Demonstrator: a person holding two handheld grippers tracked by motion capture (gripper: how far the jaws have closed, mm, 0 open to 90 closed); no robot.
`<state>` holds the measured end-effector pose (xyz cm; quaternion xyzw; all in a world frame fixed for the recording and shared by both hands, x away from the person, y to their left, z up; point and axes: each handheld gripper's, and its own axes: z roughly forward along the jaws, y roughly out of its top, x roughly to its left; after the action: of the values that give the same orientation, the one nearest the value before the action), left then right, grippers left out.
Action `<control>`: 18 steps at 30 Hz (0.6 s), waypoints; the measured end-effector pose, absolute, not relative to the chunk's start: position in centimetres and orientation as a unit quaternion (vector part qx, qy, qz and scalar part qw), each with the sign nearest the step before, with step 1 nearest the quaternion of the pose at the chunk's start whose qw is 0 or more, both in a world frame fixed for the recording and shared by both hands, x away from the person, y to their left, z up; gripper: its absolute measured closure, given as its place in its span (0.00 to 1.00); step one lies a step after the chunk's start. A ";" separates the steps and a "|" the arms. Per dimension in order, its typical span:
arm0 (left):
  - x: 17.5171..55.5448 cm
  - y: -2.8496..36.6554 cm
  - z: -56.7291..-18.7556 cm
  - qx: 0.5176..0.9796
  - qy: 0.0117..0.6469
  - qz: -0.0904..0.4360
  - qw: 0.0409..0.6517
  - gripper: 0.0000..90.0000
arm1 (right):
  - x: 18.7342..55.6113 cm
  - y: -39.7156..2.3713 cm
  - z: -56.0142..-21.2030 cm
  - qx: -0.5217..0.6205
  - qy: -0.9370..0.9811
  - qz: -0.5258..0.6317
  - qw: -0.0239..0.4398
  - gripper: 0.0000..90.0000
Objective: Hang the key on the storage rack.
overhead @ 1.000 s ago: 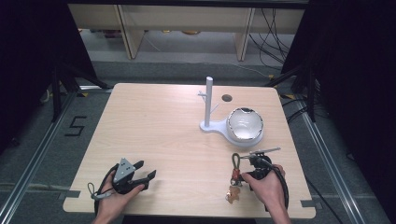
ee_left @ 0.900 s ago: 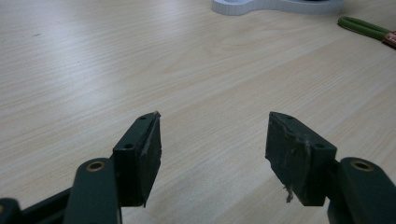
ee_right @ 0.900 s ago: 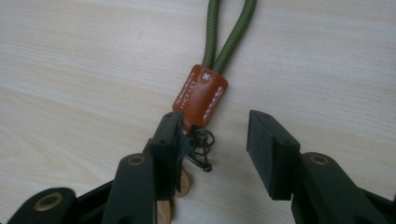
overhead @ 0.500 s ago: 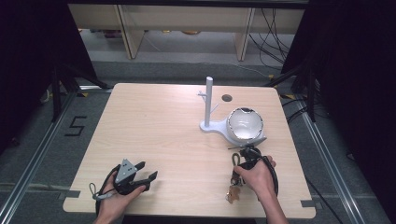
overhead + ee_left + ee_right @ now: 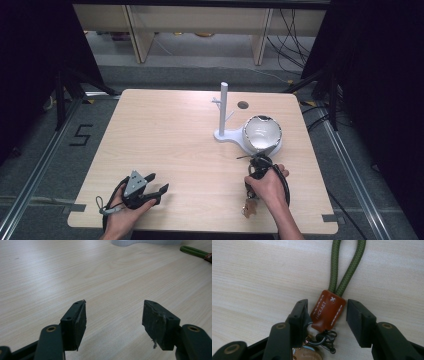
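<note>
Right tongs (image 5: 325,315) jaws just been opening, astride brown tag (image 5: 327,312) of green cord (image 5: 347,267), unclamped; close squarely on tag. Left tongs (image 5: 113,322) open, empty.

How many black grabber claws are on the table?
2. The left gripper rests open near the wooden table's front left corner. The right gripper sits near the front right, jaws open around the brown leather tag of a green cord loop.
</note>
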<state>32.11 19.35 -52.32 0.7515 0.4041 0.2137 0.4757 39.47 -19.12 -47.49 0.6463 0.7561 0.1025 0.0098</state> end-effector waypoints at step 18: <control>32.0 19.3 -52.2 0.755 0.403 0.217 0.469 0.39 | 39.5 -18.2 -47.3 0.633 0.772 0.052 0.027 0.74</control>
<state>31.98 19.33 -52.25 0.7553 0.4032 0.2167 0.4691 39.54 -18.17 -47.34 0.6328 0.7721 0.0520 0.0268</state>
